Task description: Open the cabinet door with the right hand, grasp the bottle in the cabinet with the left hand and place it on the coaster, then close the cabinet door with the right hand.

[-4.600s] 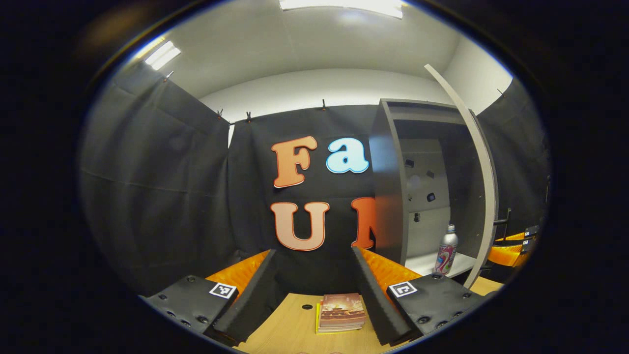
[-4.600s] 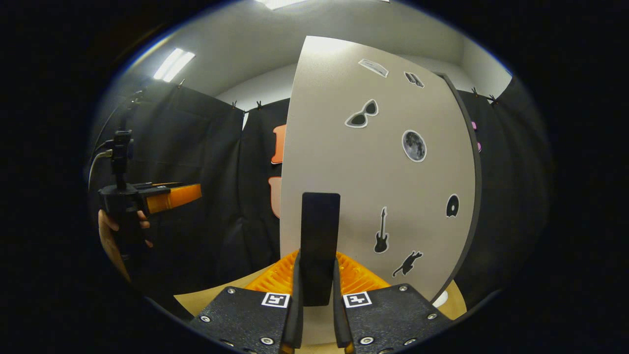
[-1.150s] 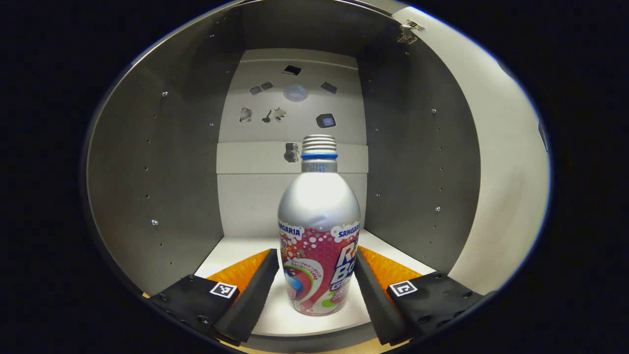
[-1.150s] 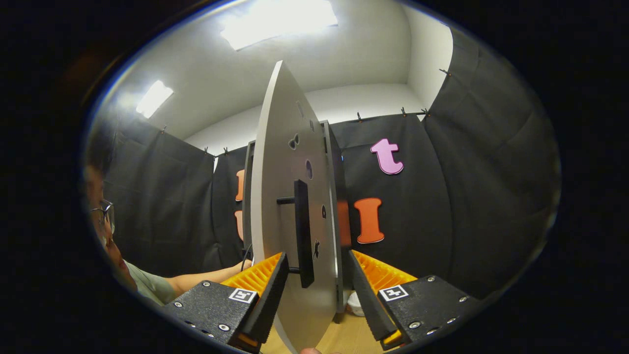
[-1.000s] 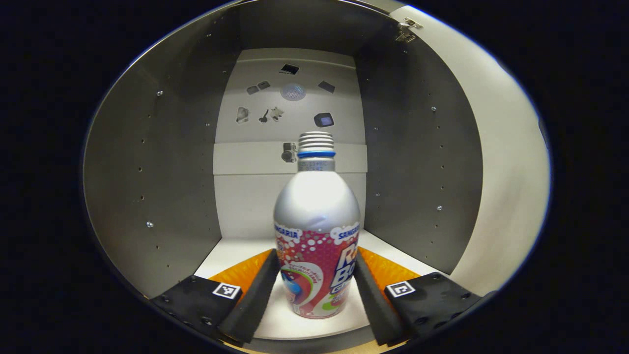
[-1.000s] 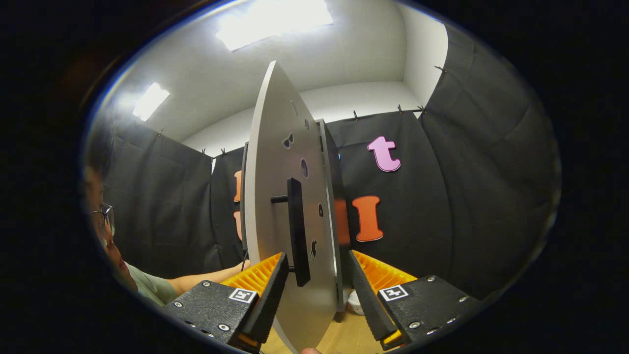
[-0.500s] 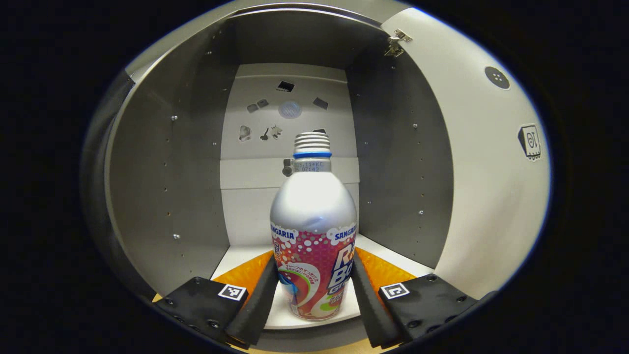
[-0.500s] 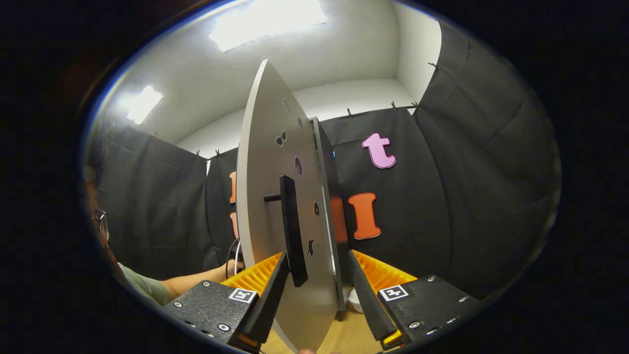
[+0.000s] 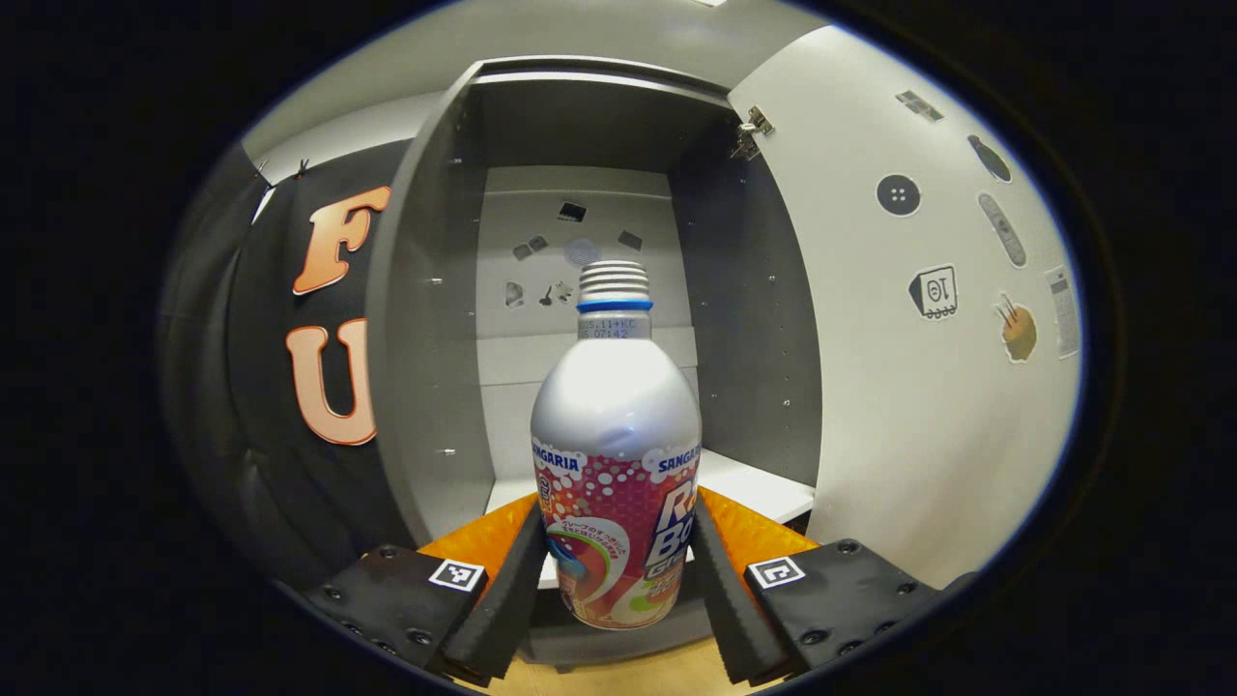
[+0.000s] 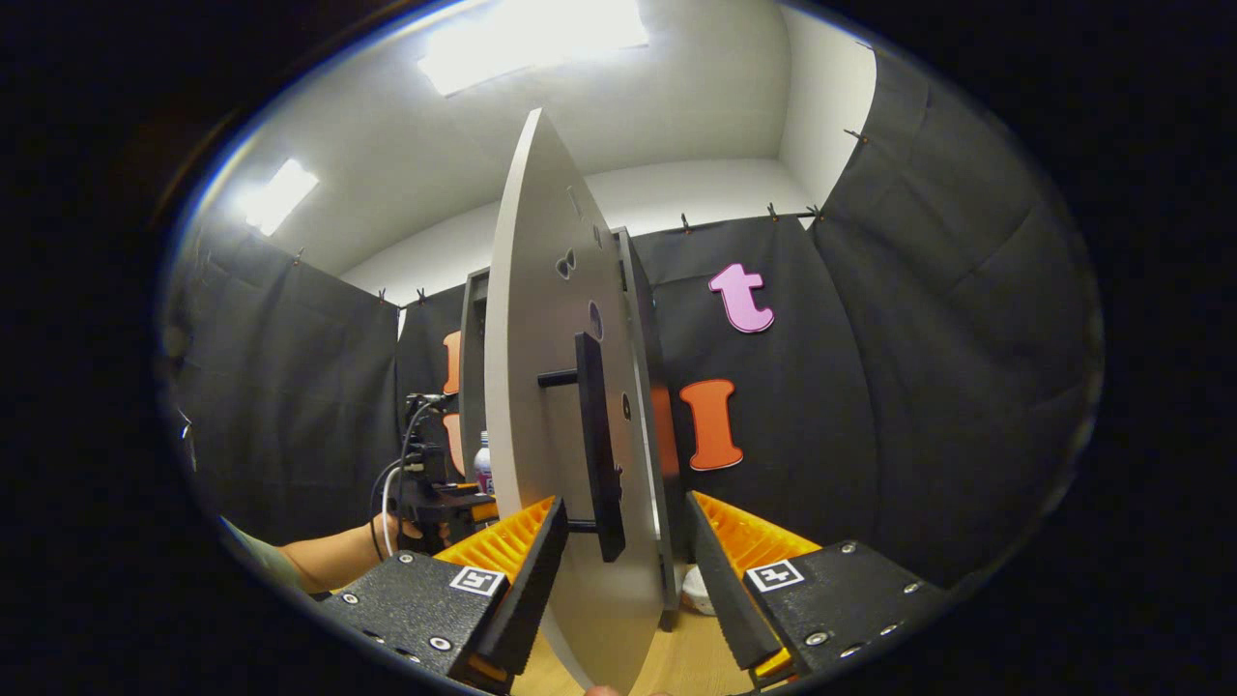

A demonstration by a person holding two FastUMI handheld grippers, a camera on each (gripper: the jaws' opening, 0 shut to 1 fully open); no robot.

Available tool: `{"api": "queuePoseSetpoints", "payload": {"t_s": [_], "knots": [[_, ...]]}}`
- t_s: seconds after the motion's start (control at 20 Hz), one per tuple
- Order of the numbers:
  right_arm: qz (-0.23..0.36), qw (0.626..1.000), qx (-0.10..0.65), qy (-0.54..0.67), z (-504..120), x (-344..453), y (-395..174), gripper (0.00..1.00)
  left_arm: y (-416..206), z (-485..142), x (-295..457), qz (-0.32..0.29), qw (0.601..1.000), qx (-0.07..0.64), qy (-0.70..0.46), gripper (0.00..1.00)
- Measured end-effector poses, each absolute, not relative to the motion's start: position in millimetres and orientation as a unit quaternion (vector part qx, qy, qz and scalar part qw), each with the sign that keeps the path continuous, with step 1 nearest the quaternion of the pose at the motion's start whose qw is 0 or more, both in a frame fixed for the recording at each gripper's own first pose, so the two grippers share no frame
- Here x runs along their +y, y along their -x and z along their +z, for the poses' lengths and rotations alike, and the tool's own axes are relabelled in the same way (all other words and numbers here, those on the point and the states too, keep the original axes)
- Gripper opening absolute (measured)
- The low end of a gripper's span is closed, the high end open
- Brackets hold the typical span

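1. In the left gripper view, the left tool (image 9: 617,570) was clamped on the bottle (image 9: 617,454), one finger pressing each side of its printed lower body.
2. The bottle stood upright at the centre of that view, its silver shoulder and bare threaded neck toward 12 o'clock.
3. Its base appeared level with or just in front of the cabinet (image 9: 425,319) shelf's front edge; I could not tell whether it touched the shelf.
4. The open cabinet door (image 9: 908,387) stood at 3 o'clock of the bottle, its stickered inner face in view, hinged at the cabinet's upper right.
5. In the right gripper view, the right tool (image 10: 618,570) was spread open, its fingers either side of the door's edge and pressing on nothing.
6. The dark door handle (image 10: 594,445) sat just above and between those fingers.
7. At 9 o'clock in that view, a hand (image 10: 391,532) held the left tool beside the cabinet.
8. A strip of wooden desk (image 10: 676,657) showed at 6 o'clock.
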State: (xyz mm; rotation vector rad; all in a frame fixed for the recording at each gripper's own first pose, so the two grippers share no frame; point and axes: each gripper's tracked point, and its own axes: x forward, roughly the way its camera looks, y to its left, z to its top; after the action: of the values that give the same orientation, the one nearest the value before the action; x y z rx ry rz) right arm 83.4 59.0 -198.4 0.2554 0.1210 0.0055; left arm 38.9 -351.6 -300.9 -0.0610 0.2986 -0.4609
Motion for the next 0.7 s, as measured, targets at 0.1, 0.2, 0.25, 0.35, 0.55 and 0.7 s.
{"api": "queuePoseSetpoints", "payload": {"t_s": [0.1,0.2,0.25,0.35,0.55,0.7], "knots": [[-0.008,0.991,0.054,-0.121,-197,55,-85,0.76,-24,-299,-332,-0.223,0.964,0.141,0.029,0.84],[-0.011,0.991,0.056,-0.123,-198,56,-85,0.76,-9,-301,-314,-0.216,0.966,0.136,0.029,0.84],[-0.013,0.99,0.056,-0.126,-198,56,-84,0.76,-2,-302,-307,-0.214,0.967,0.135,0.029,0.84],[-0.018,0.989,0.058,-0.135,-199,58,-82,0.76,11,-306,-291,-0.208,0.968,0.136,0.025,0.84],[-0.024,0.987,0.062,-0.147,-201,60,-81,0.76,38,-313,-260,-0.194,0.972,0.13,0.012,0.84],[-0.021,0.987,0.082,-0.135,-209,59,-73,0.77,59,-322,-241,-0.186,0.973,0.132,0.012,0.84]]}}
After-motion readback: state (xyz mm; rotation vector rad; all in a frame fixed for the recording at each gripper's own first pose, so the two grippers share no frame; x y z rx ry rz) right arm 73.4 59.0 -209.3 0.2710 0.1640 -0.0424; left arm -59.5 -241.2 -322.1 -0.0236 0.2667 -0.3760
